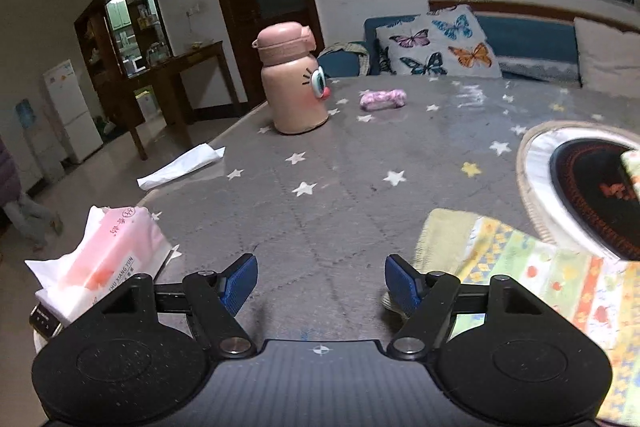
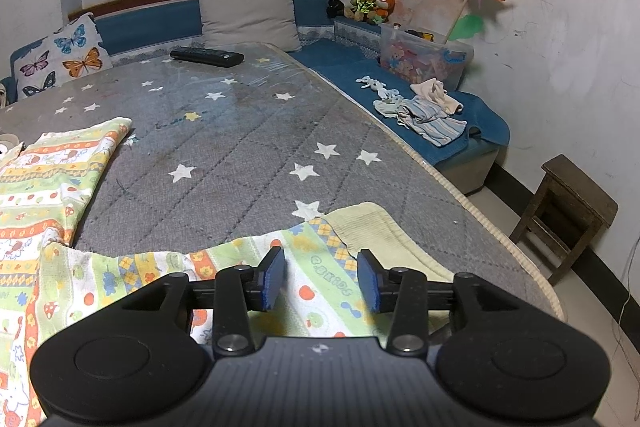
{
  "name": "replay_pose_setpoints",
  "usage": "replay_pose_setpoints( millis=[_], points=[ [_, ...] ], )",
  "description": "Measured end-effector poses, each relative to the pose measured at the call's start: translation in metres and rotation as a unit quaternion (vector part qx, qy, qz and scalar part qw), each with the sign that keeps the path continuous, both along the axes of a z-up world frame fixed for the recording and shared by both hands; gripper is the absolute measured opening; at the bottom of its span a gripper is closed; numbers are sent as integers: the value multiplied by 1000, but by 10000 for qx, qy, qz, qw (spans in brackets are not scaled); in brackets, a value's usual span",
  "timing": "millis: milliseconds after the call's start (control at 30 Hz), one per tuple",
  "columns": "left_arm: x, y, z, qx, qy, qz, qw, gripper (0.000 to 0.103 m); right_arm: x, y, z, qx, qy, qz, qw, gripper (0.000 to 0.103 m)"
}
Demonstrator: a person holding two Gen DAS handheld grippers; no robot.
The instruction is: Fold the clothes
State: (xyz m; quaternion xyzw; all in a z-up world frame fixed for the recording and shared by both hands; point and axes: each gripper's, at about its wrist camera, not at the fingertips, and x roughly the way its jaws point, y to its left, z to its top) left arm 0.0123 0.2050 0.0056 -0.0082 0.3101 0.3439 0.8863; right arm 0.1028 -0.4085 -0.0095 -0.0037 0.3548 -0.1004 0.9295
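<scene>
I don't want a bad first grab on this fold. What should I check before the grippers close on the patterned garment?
1. Left gripper open: ok, jaws wide apart.
2. Right gripper open: ok.
3. Right gripper over the patterned garment: ok, fabric shows between its fingers; contact cannot tell.
4. Left gripper over the garment: not ok, only the gray star tablecloth lies between its fingers; the cloth sits to its right.
5. Garment lying flat: not ok, it looks rumpled and partly doubled over.
6. Fold area free: cannot tell; the round mat touches or underlies the garment.
</scene>
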Motion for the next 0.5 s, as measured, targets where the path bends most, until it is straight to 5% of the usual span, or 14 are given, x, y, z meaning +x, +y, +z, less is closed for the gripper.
replay_pose_setpoints(
  millis=[267, 500],
  points=[
    [-12, -30, 10, -318, -256, -531, 9978, 71, 3, 4, 0, -77, 18, 1, 10000, 45],
    [-1, -48, -8, -428, -71, -980, 9942, 54, 3, 3, 0, -50, 8, 14, 10000, 46]
  ],
)
